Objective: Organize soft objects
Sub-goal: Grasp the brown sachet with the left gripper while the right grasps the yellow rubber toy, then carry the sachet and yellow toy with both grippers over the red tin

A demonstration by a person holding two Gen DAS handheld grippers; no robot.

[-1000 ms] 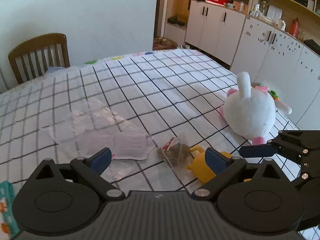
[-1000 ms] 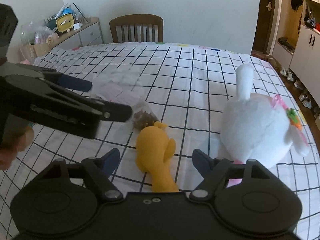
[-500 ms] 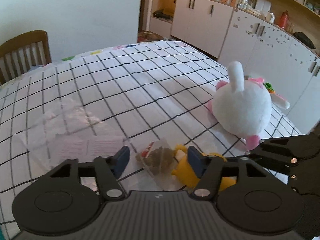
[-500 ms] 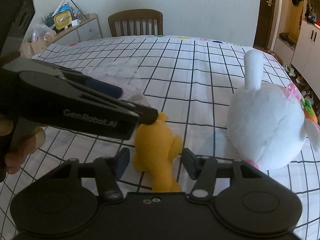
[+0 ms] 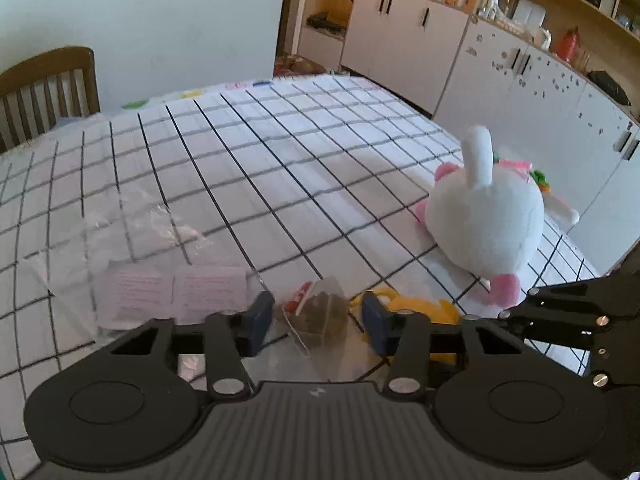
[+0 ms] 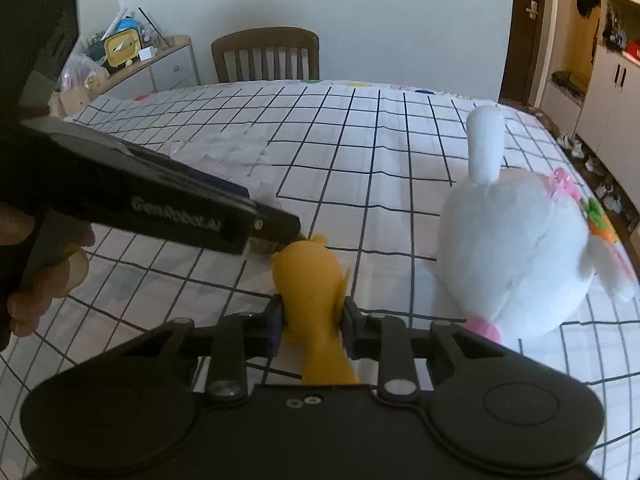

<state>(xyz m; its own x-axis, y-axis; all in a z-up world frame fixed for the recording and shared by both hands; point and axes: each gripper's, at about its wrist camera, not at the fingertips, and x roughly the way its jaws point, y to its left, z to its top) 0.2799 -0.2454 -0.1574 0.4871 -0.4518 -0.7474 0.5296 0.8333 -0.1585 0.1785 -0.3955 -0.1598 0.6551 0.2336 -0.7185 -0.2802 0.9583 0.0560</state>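
Observation:
A small clear sachet (image 5: 320, 314) of brown stuff with a red tag lies on the checked tablecloth (image 5: 280, 168). My left gripper (image 5: 317, 320) straddles it with its jaws closing, and the blue pads stand just off its sides. A yellow soft toy (image 6: 308, 284) lies beside the sachet. The jaws of my right gripper (image 6: 312, 320) are closing on the toy's body, both pads touching it. A white plush rabbit (image 6: 512, 260) with pink feet lies to the right, apart from both grippers.
A flat clear plastic bag (image 5: 160, 280) with paper labels lies left of the sachet. A wooden chair (image 6: 266, 54) stands at the far table edge. White cabinets (image 5: 520, 80) line the right side. A person's hand (image 6: 40, 280) holds the left gripper.
Both pairs of jaws have narrowed. The left gripper came forward and down around the sachet. The right pads went from wide of the yellow toy to touching it.

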